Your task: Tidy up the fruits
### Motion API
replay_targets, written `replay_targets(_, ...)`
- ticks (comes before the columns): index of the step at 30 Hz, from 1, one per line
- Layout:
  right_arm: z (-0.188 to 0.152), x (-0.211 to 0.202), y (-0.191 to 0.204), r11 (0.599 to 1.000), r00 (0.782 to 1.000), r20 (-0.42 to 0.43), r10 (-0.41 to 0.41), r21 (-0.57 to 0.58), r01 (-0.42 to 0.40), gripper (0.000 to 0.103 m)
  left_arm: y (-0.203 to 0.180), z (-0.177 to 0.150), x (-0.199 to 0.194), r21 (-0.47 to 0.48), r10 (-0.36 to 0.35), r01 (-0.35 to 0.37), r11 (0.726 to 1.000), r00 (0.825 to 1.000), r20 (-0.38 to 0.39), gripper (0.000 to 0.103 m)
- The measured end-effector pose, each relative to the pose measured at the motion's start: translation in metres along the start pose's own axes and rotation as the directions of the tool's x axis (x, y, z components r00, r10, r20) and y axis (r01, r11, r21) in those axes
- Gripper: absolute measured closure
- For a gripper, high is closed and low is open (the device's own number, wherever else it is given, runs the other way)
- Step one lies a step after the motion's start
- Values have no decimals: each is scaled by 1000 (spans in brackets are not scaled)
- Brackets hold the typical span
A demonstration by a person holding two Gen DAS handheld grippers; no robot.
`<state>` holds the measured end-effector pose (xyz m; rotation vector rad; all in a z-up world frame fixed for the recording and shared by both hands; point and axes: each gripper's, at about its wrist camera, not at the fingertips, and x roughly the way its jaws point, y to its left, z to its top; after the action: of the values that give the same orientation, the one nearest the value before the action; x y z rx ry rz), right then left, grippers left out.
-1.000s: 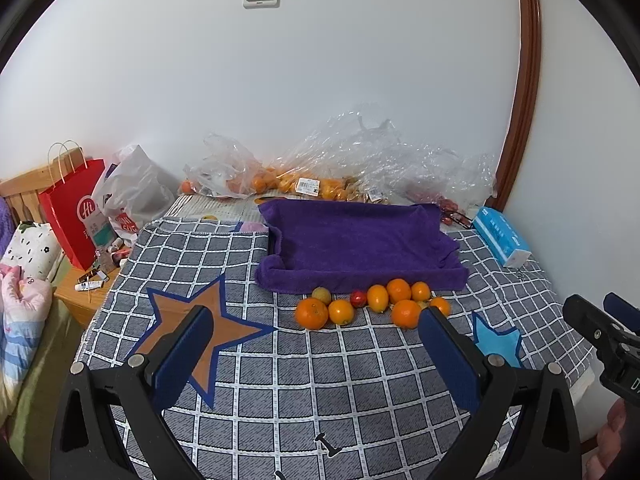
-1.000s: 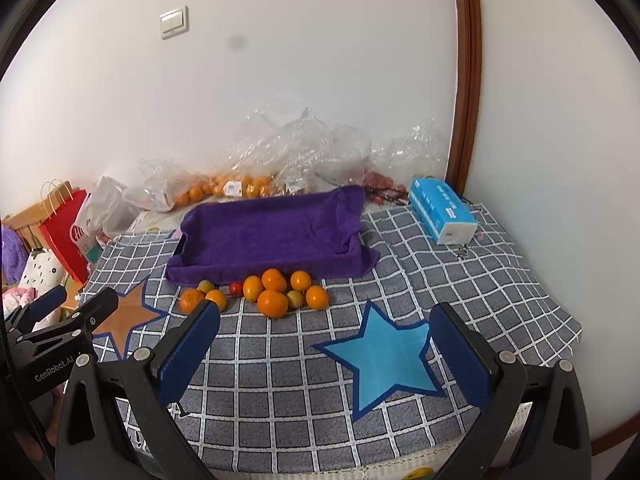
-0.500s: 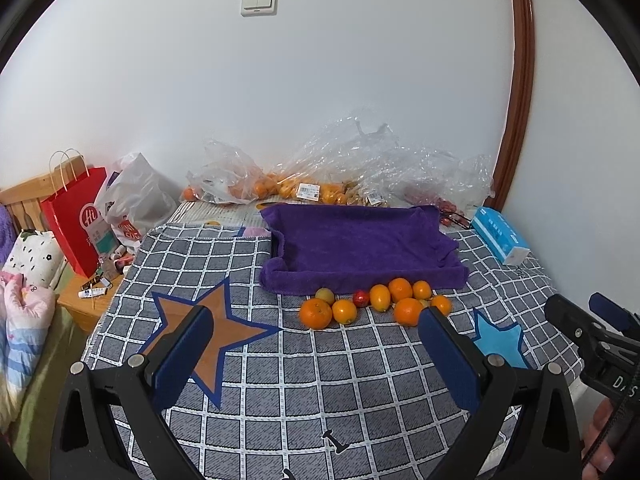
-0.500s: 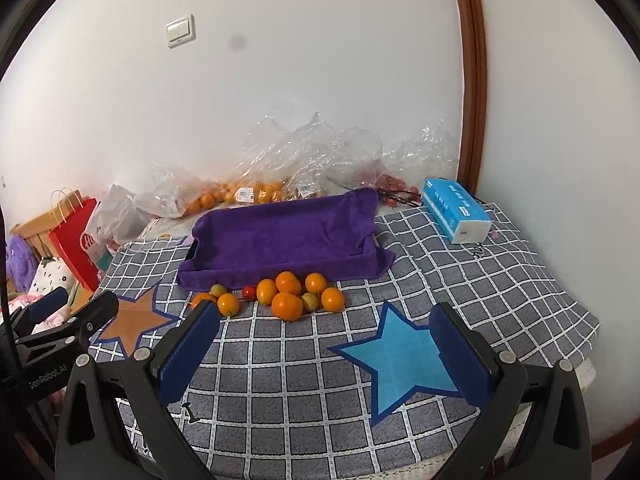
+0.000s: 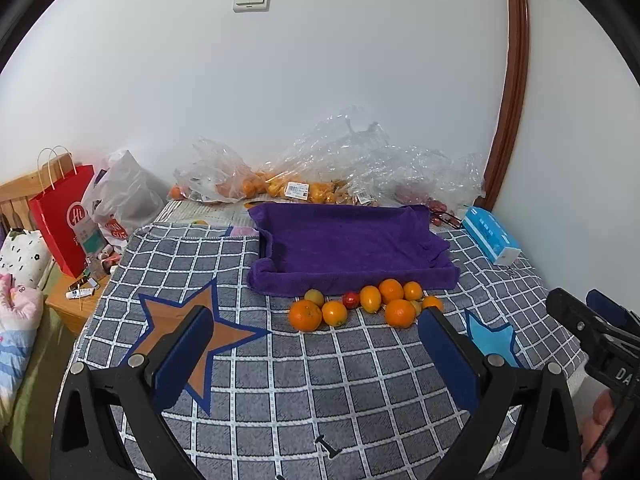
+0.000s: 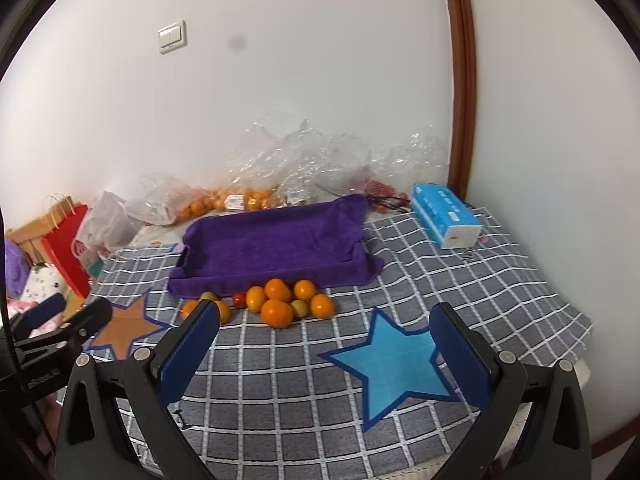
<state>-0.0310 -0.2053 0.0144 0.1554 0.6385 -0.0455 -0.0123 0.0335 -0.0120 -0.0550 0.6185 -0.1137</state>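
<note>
A cluster of small orange citrus fruits (image 5: 362, 306), with one red fruit, lies on the grey checked bedspread (image 5: 280, 380) just near of the purple towel-lined tray (image 5: 348, 244), probably their destination. The left gripper (image 5: 316, 344) and right gripper (image 6: 324, 342) both hover wide and empty, facing the fruit, ready to pick.

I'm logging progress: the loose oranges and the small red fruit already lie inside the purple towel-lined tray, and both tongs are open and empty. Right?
Not quite. The loose oranges and small red fruit lie on the checked cloth in front of the purple towel-lined tray, which holds nothing, as both wrist views show. Left tongs and right tongs are open and empty.
</note>
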Motion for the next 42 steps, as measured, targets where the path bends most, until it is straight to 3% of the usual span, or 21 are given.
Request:
replay_targets(10, 10, 32, -8, 999, 999, 12, 41, -13, -41, 1, 20, 10, 40, -20, 26, -27, 999, 999, -37, 0)
replay_targets(21, -1, 124, -22, 999, 991, -124, 48, 18, -47, 17, 42, -4, 113, -20, 67, -70, 997, 990, -126, 1)
replay_targets(24, -10, 149, -24, 998, 984, -167, 61, 20, -58, 24, 47, -9, 129, -33, 81, -87, 996, 985, -156, 6)
replay_targets(29, -22, 180, -21, 998, 973, -220, 64, 2, -65, 38, 51, -16, 151, -66, 29, -44, 997, 979, -204, 11)
replay_targets(35, -30, 206, -20, 997, 963, -260, 76, -3, -80, 47, 45, -21, 162, -59, -38, 25, 998, 974, -223, 17)
replay_targets(42, -38, 225, -17, 994, 947, -305, 103, -15, -113, 56, 33, -26, 178, -30, -54, 48, 998, 963, -262, 30)
